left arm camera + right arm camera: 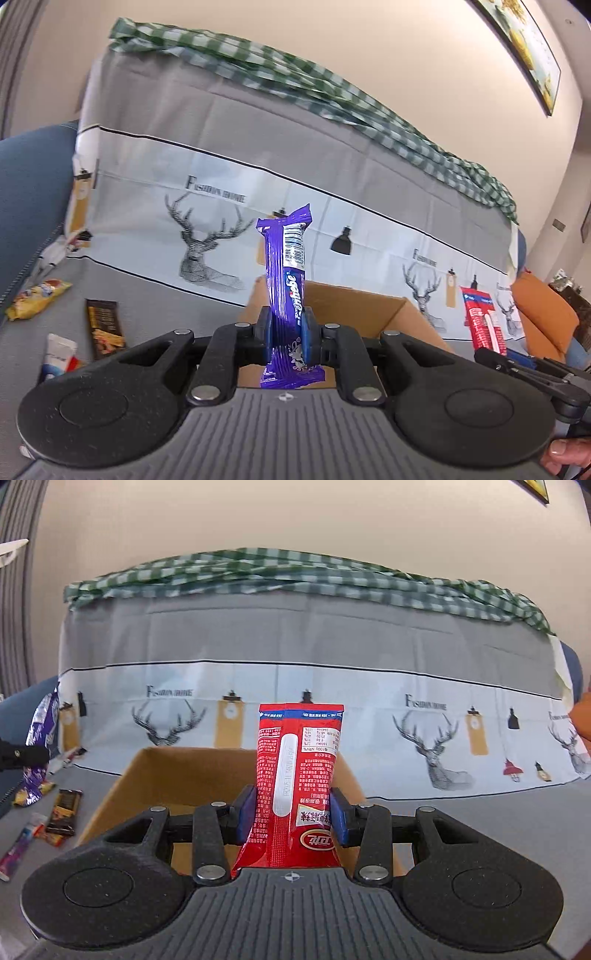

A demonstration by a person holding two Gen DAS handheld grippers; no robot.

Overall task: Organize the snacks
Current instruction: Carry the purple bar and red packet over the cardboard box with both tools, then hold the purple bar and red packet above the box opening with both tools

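My left gripper is shut on a purple snack bar that stands upright between the blue pads, above the near side of an open cardboard box. My right gripper is shut on a red snack packet, also upright, held over the same cardboard box. The red packet and the right gripper show at the right edge of the left wrist view. The purple bar appears at the left edge of the right wrist view.
Loose snacks lie on the grey cover left of the box: a yellow packet, a dark brown bar, a white and red tube. A sofa back with a deer-print cover rises behind. An orange cushion sits at the right.
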